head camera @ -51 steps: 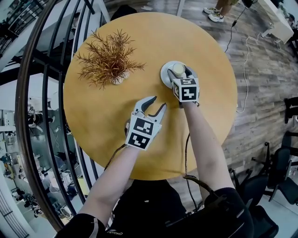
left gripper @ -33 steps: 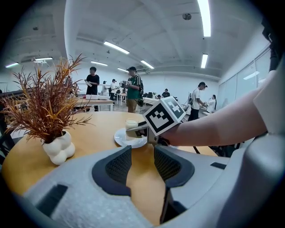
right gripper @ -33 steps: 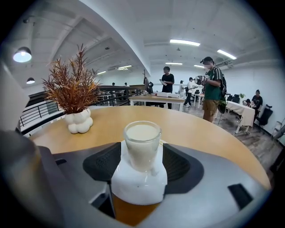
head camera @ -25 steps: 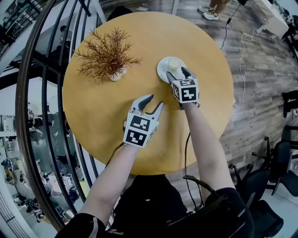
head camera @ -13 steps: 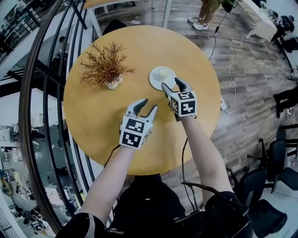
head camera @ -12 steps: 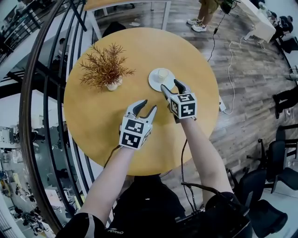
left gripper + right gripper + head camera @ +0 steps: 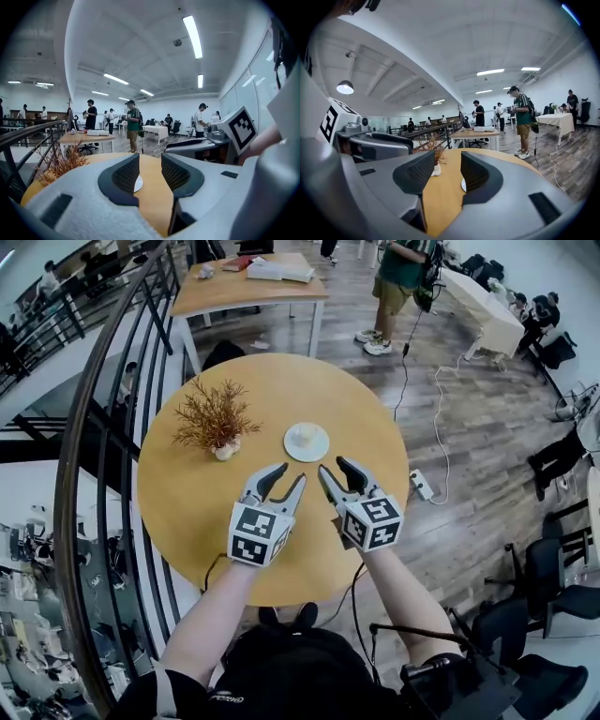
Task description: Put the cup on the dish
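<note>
A small pale cup [image 7: 305, 435] stands on the white dish [image 7: 320, 448] near the middle of the round yellow table [image 7: 197, 512]. Both grippers hang above the table, on my side of the dish and apart from it. My left gripper [image 7: 290, 474] is open and holds nothing. My right gripper [image 7: 333, 467] has just been closing; a gap remains between its pads, with nothing in it. In the left gripper view, part of the dish [image 7: 138, 183] shows between the fingers [image 7: 126, 174]. In the right gripper view the dish edge [image 7: 462, 184] peeks past a finger [image 7: 474, 171]; the cup is hidden.
A dried reddish plant [image 7: 213, 416] in a small white pot stands left of the dish. A dark curved railing [image 7: 94, 418] runs along the table's left side. Behind are a rectangular wooden table [image 7: 246, 285], a standing person [image 7: 398, 282] and floor cables [image 7: 427, 427].
Both grippers have drawn back from the dish toward me and risen. The right jaws have narrowed. The cup stays on the dish, and the head view now takes in more of the room.
</note>
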The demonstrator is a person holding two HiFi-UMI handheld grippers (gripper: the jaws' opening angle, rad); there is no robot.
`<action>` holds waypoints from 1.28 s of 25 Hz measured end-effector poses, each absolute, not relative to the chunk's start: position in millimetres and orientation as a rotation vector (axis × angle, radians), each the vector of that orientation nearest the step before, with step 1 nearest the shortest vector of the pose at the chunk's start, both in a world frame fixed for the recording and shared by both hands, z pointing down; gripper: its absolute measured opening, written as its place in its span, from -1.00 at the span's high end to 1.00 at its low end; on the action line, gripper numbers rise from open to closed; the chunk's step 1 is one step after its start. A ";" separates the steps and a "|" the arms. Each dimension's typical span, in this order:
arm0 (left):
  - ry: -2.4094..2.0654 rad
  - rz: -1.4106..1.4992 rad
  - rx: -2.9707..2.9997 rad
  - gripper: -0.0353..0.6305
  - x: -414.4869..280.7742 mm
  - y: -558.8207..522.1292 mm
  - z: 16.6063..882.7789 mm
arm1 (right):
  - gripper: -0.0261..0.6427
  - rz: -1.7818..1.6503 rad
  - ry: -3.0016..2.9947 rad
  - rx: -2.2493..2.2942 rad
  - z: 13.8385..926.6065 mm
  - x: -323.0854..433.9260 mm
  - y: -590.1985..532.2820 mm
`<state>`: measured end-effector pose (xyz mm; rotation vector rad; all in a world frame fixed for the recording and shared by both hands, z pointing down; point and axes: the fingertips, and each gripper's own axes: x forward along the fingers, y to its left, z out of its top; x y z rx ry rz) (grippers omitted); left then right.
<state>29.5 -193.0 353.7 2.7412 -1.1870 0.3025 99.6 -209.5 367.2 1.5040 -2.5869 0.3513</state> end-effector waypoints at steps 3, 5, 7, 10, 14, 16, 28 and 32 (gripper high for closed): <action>-1.164 0.278 2.799 0.44 30.2 -175.4 332.1 | 0.41 0.330 -2.645 1.501 334.9 95.9 -179.4; -1.138 0.268 2.817 0.44 30.5 -159.2 327.0 | 0.44 0.320 -2.672 1.497 320.4 95.5 -157.8; -1.111 0.253 2.812 0.44 29.6 -142.1 324.8 | 0.46 0.324 -2.691 1.499 310.8 95.1 -135.4; -1.095 0.211 2.823 0.44 27.9 -122.1 312.7 | 0.50 0.322 -2.721 1.517 297.1 94.9 -107.0; -1.073 0.167 2.842 0.45 25.1 -104.4 297.5 | 0.50 0.283 -2.726 1.555 284.5 91.7 -81.6; -1.062 0.160 2.847 0.46 24.5 -96.0 297.1 | 0.50 0.278 -2.727 1.560 285.3 87.6 -71.0; -1.034 0.156 2.856 0.46 20.5 -85.3 295.3 | 0.52 0.347 -2.710 1.588 298.3 83.1 -64.5; -1.032 0.167 2.859 0.46 23.5 -83.5 296.6 | 0.53 0.359 -2.706 1.590 299.1 82.8 -63.6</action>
